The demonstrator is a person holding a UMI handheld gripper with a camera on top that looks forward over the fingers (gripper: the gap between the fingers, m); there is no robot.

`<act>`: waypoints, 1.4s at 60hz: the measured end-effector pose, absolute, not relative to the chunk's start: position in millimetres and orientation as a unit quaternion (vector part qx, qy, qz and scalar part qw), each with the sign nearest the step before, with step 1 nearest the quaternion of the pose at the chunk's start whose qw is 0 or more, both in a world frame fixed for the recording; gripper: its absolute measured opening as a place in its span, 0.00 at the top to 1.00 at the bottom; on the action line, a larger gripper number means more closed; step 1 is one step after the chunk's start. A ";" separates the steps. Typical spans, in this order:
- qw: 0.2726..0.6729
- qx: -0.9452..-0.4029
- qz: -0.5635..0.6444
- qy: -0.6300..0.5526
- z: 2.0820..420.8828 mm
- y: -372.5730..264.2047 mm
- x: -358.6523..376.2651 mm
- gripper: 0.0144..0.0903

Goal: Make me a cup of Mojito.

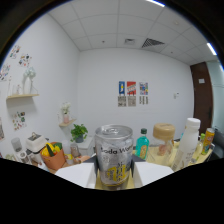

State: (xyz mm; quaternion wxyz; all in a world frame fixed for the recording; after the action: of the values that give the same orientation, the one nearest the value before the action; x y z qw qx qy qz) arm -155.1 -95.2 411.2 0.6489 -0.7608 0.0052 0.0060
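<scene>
A silver soda water can (114, 152) with a yellow label and a closed pull-tab top stands upright right between my fingers, close to the camera. My gripper (114, 176) is shut on it, with the white fingers (75, 173) pressing on its lower sides. The can's base and the fingertips are hidden below. Beyond the can, a table holds a small green bottle (142, 145), a tall white bottle (187, 139) and a yellow-green can (207, 140).
A wooden lidded jar (163, 133) stands behind the green bottle. To the left are an orange bowl (53, 159) with yellow fruit, a potted plant (78, 132) and white containers (34, 143). Behind them are white walls with posters (132, 93) and a dark door (202, 95).
</scene>
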 end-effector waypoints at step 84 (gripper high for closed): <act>0.518 -0.687 0.390 0.329 212.9 -219.2 -45.4 0.53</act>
State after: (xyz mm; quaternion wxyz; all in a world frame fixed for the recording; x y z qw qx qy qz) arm -45.4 -219.2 212.9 0.5178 -0.6866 0.3295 0.3897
